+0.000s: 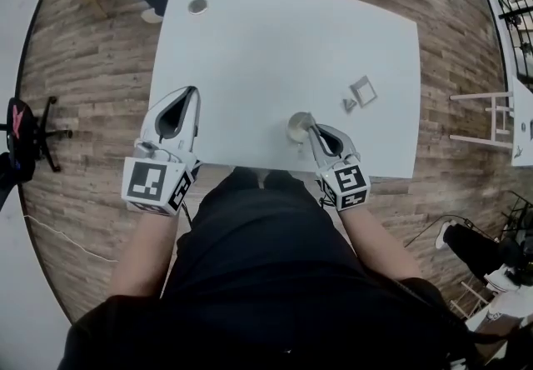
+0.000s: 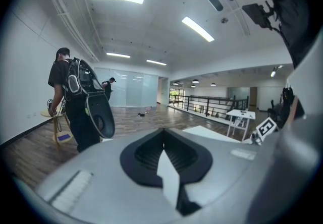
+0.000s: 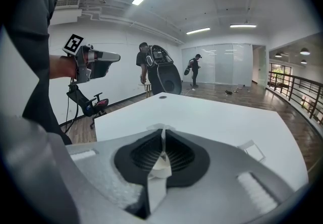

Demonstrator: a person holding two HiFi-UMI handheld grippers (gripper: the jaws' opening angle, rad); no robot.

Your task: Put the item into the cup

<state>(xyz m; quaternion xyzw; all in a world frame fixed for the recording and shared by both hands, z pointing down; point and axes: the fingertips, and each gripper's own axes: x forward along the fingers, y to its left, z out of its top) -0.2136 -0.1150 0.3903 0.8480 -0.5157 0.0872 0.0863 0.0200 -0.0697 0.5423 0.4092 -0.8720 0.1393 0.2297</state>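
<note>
- The left tongs (image 1: 190,94) are closed tip to tip and hold nothing, above the near left edge of the bench (image 1: 275,35).
- The right tongs (image 1: 310,128) are pinched onto the rim of the clear cup (image 1: 293,128), which stands near the bench's front edge.
- The square item (image 1: 363,92) and a small piece (image 1: 350,105) lie on the bench near the cup, outside it.

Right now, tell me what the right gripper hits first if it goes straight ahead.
The cup: the right gripper looks closed on its rim, so pushing on would likely just shove the cup across the table.
</note>
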